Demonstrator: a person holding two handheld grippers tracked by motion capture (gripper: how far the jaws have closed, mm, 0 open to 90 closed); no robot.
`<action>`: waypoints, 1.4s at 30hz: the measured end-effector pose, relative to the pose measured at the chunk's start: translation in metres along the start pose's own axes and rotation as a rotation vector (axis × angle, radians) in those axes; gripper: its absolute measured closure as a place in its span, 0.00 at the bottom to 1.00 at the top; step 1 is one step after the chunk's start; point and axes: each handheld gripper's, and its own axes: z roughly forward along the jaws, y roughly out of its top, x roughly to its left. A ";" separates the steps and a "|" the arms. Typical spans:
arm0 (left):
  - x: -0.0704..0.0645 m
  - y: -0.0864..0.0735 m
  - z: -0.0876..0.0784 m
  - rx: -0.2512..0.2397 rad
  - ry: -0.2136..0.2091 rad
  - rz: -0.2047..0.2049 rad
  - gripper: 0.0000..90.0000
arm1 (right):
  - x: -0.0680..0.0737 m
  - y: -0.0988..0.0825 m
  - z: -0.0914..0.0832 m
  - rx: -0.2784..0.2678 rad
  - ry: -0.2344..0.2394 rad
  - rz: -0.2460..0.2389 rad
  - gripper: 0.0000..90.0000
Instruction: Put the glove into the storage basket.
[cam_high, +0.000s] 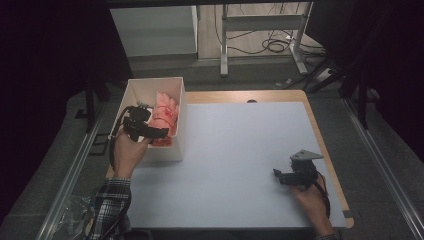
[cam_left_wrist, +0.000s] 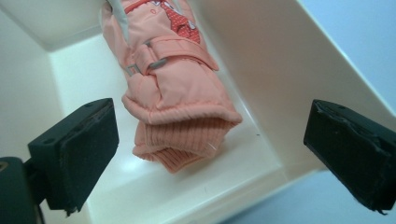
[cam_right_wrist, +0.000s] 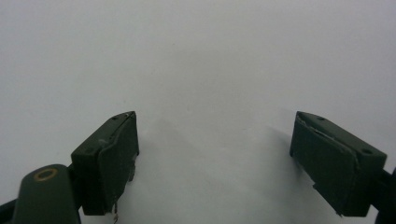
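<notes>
A white open box (cam_high: 156, 80) stands at the table's left rear corner. A pink padded glove (cam_high: 166, 112) lies inside it along the right wall. In the left gripper view the glove (cam_left_wrist: 173, 84) shows a ribbed cuff and a strap with a metal buckle, resting on the floor of the box (cam_left_wrist: 280, 70). My left gripper (cam_high: 159, 133) hovers over the near end of the box, open wide, jaws either side of the cuff and apart from it (cam_left_wrist: 210, 126). My right gripper (cam_high: 279, 176) rests low over the white table sheet at the right, open with nothing between its jaws (cam_right_wrist: 215, 140).
The white sheet (cam_high: 240, 150) covers the table, with a wooden edge (cam_high: 326, 145) along its right side. Beyond the table are a desk frame (cam_high: 260, 25) and cables (cam_high: 275, 45) on the floor. A metal rail (cam_high: 75, 165) runs along the left.
</notes>
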 end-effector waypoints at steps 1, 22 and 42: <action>0.000 0.000 0.000 0.000 0.000 0.000 0.04 | 0.000 0.000 0.000 0.000 0.000 0.000 0.18; -0.026 -0.033 -0.025 -0.065 -0.094 0.068 0.04 | 0.000 0.000 0.000 0.002 -0.002 0.000 0.17; -0.085 -0.044 -0.023 -0.109 -0.221 0.201 0.02 | 0.000 0.000 0.000 0.000 -0.003 0.000 0.17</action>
